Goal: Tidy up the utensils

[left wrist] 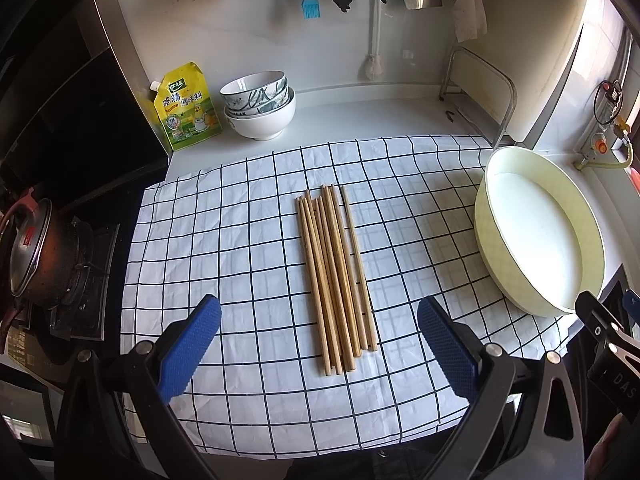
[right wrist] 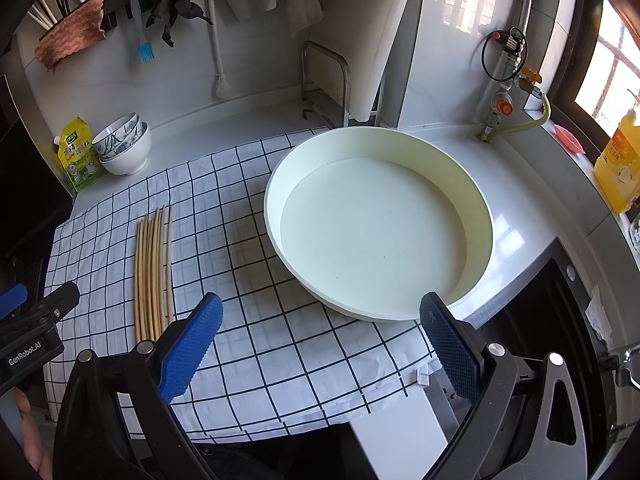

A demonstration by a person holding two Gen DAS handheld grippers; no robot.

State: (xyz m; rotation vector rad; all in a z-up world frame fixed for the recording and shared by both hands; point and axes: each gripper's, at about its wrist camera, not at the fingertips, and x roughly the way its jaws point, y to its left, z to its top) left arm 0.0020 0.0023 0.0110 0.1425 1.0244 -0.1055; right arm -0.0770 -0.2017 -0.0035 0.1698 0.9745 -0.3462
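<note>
Several wooden chopsticks (left wrist: 338, 280) lie side by side in a bundle on the white checked cloth (left wrist: 240, 248), pointing away from me. My left gripper (left wrist: 320, 344) hovers open just above their near ends, blue pads wide apart, holding nothing. In the right wrist view the same chopsticks (right wrist: 154, 276) lie at the left, and a large round cream tray (right wrist: 476, 208) with an empty interior sits ahead. My right gripper (right wrist: 320, 340) is open over the cloth (right wrist: 280, 344) in front of the tray's near rim. The round tray (left wrist: 486, 236) also shows at the right in the left wrist view.
Stacked bowls (left wrist: 260, 104) and a yellow seasoning pouch (left wrist: 186, 108) stand at the back left. A pot on a gas stove (left wrist: 36, 248) is left of the cloth. A metal rack (right wrist: 326, 80), a yellow oil bottle (right wrist: 618, 160) and a dark sink edge (right wrist: 540, 312) lie to the right.
</note>
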